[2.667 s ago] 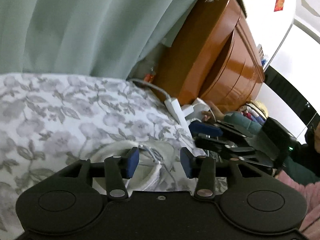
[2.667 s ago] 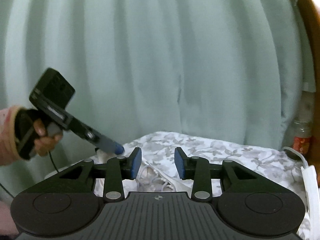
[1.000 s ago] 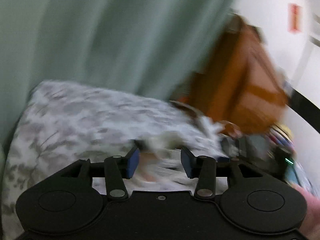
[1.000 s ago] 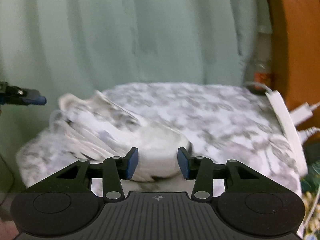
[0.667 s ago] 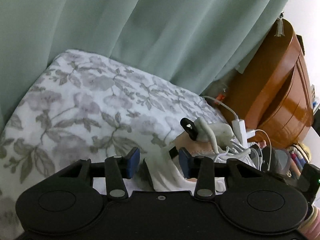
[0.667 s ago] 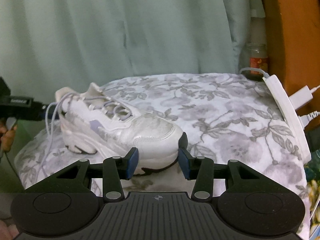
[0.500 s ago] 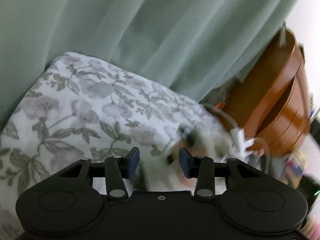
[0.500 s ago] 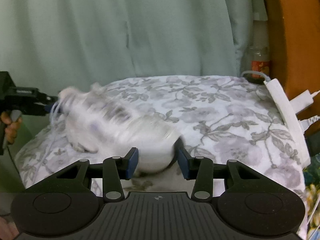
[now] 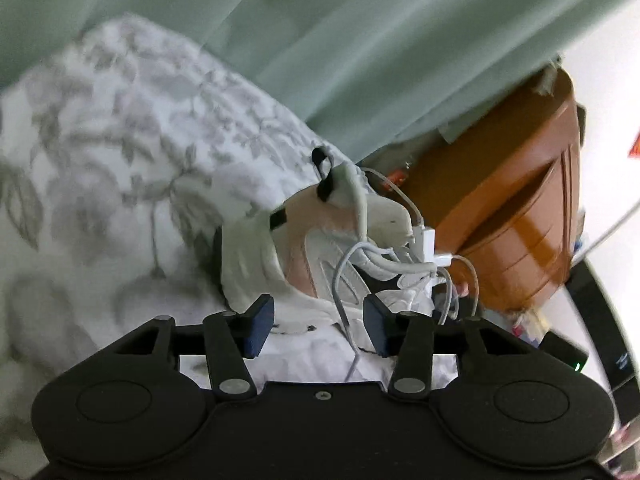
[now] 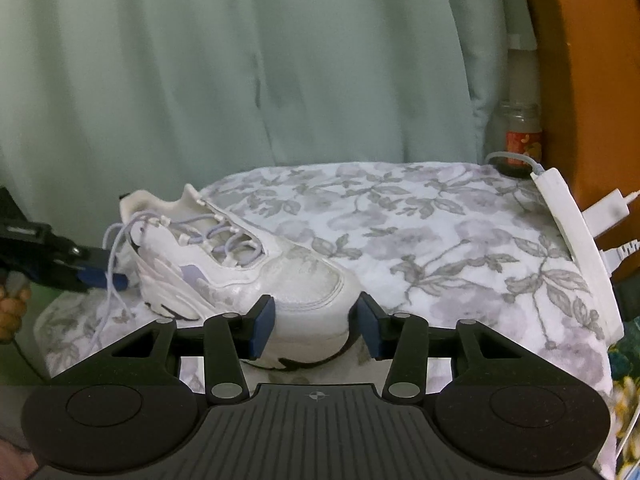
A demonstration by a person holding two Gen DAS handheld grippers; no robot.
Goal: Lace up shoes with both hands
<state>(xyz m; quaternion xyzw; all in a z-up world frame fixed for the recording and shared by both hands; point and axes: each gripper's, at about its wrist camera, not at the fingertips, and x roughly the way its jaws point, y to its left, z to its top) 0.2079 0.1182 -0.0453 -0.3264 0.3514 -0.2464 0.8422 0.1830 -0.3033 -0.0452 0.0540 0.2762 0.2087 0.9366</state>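
Shoe on flowered bed, a gripper at each end.
Left view: left gripper (image 9: 316, 328), jaws just closing yet apart, lace (image 9: 344, 280) loose between them, behind the shoe (image 9: 288, 248) heel. Right view: right gripper (image 10: 316, 328) clamps the toe near the bed (image 10: 440, 240) front edge; open cloth stretches rightward.

Soft, even indoor light fills both views, rather dim, with no hard shadows and no plain source. The left wrist view is smeared by motion: the floral bedspread (image 9: 120, 168) and the green curtain (image 9: 360, 40) lose their edges, and the white shoe (image 9: 320, 248) is soft. The right wrist view is sharper. Fisheye bending curves everything toward the dark corners, and the wooden cabinet (image 9: 512, 208) carries a faint sheen.
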